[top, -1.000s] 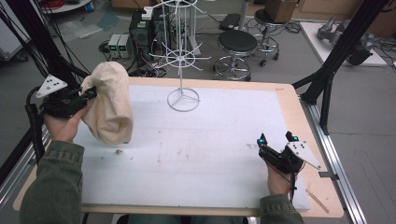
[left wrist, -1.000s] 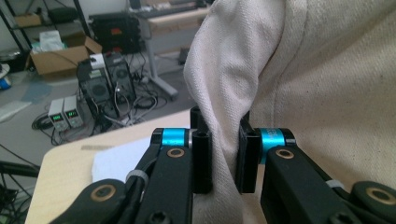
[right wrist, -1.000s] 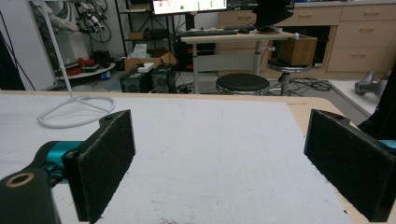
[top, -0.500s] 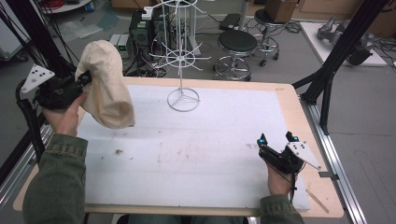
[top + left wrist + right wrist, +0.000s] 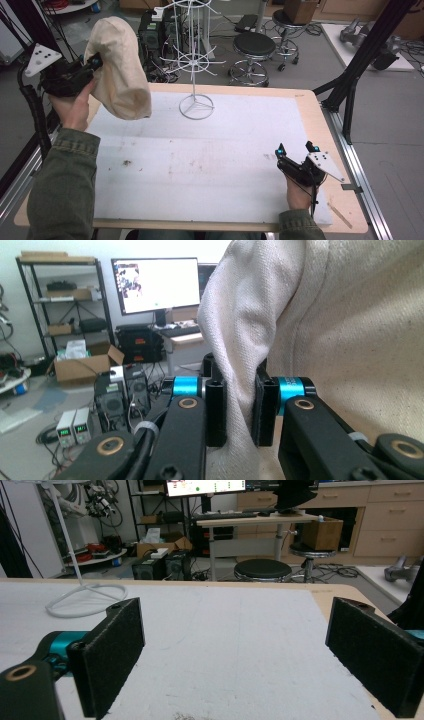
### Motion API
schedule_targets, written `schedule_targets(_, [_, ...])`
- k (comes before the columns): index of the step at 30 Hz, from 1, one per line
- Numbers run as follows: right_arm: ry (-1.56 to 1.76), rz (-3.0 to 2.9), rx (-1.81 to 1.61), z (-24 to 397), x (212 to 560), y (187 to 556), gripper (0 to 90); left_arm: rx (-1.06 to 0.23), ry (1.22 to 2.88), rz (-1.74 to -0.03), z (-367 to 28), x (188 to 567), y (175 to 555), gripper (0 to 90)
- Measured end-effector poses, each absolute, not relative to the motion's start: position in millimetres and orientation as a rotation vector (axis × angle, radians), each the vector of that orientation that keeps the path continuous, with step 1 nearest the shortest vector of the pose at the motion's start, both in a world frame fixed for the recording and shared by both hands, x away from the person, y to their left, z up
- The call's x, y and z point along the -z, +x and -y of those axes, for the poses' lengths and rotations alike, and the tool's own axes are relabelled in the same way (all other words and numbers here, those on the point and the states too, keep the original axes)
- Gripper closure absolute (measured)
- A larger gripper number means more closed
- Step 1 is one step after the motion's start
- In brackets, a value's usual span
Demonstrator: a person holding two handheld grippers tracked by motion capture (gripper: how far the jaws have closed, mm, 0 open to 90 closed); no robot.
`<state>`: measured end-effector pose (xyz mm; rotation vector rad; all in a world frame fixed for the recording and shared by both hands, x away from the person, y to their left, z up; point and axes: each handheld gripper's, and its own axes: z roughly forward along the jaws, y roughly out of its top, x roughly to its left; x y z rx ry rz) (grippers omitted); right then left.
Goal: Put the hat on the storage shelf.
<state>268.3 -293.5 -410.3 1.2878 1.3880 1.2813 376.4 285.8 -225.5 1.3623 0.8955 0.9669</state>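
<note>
A cream cloth hat (image 5: 120,70) hangs in the air above the table's far left corner, held by its edge. My left gripper (image 5: 95,62) is shut on that edge; in the left gripper view the fabric (image 5: 320,340) is pinched between the two black pads (image 5: 216,412) of the left gripper (image 5: 240,412). A white wire stand (image 5: 196,60) rises from a round base at the table's far middle. My right gripper (image 5: 297,148) rests low near the front right of the table. In the right gripper view its jaws (image 5: 235,655) stand wide open with nothing between them.
A white mat (image 5: 210,150) covers most of the wooden table (image 5: 312,105). Behind the table are black stools (image 5: 255,47), power supplies and cables on the floor. A black frame leg (image 5: 360,55) slants at the right, and a metal rail (image 5: 360,170) runs along the right edge.
My left hand has lifted the hat up and away from the mat, toward the far left. The right gripper has stayed where it was.
</note>
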Motion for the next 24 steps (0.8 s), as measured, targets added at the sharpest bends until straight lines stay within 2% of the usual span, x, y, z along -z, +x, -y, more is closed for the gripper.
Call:
schedule_targets(14, [1.287, -1.393, -1.279, 294.7, 410.7, 269.3, 7.9, -1.018, 1.335, -0.829, -249.9, 166.7, 406.3, 80.2])
schedule_targets(21, [1.279, -1.396, -1.283, 293.3, 410.9, 268.9, 7.9, -0.968, 1.282, -0.807, -232.5, 136.2, 425.8, 80.2])
schedule_targets(24, [1.277, -1.404, -1.284, 293.4, 410.6, 268.2, 7.9, -0.986, 1.304, -0.801, -221.8, 126.9, 433.6, 80.2])
